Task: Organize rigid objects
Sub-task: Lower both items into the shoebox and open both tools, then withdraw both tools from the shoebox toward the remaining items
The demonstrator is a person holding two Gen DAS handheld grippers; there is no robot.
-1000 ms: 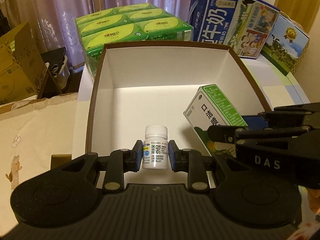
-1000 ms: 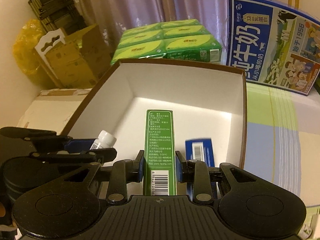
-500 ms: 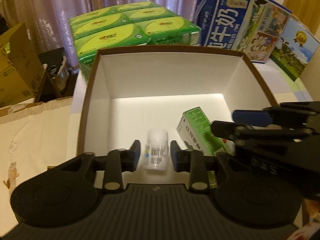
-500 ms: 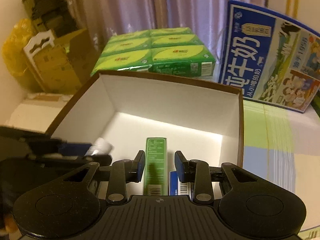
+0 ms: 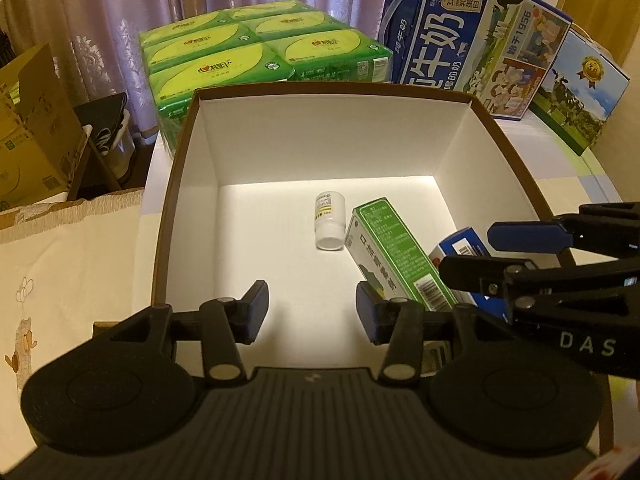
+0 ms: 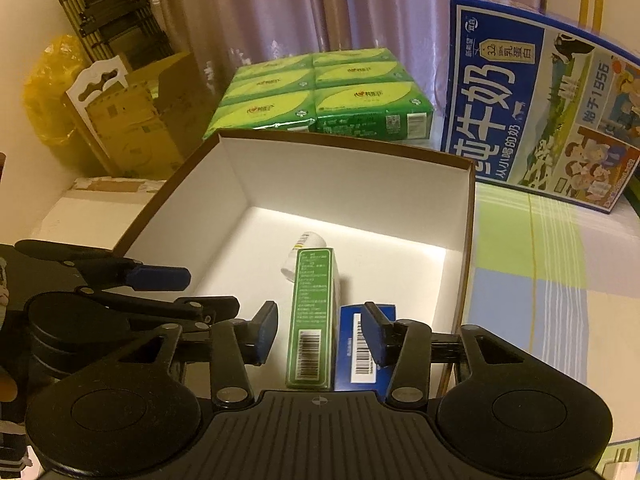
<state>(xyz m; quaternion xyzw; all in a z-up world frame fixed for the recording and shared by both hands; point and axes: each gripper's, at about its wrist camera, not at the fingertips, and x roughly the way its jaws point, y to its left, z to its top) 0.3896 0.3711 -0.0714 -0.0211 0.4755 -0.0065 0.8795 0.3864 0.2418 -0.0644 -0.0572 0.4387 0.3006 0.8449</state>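
A white pill bottle [image 5: 330,220] lies on its side on the floor of the brown-rimmed white box [image 5: 320,152], cap toward me. Beside it lies a green carton [image 5: 396,252], and a blue carton [image 5: 460,248] rests against the box's right wall. My left gripper [image 5: 312,308] hovers over the box's near edge, jaws opening, with nothing between them. In the right wrist view my right gripper [image 6: 320,328] hangs above the green carton [image 6: 312,316] and the blue carton [image 6: 362,344]; its jaws are opening and its pads stand clear of both. The bottle [image 6: 304,254] shows behind the green carton.
Green tissue packs [image 5: 260,48] stand behind the box, with a large blue milk carton case [image 5: 472,36] to the right of them. Cardboard boxes [image 6: 136,120] and a folded trolley [image 6: 112,20] sit at the far left. A checked cloth [image 6: 532,280] covers the table to the right.
Both grippers let go: the bottle dropped from the left jaws and now lies on the box floor; the green carton left the right jaws and lies flat. Both jaws stand wider.
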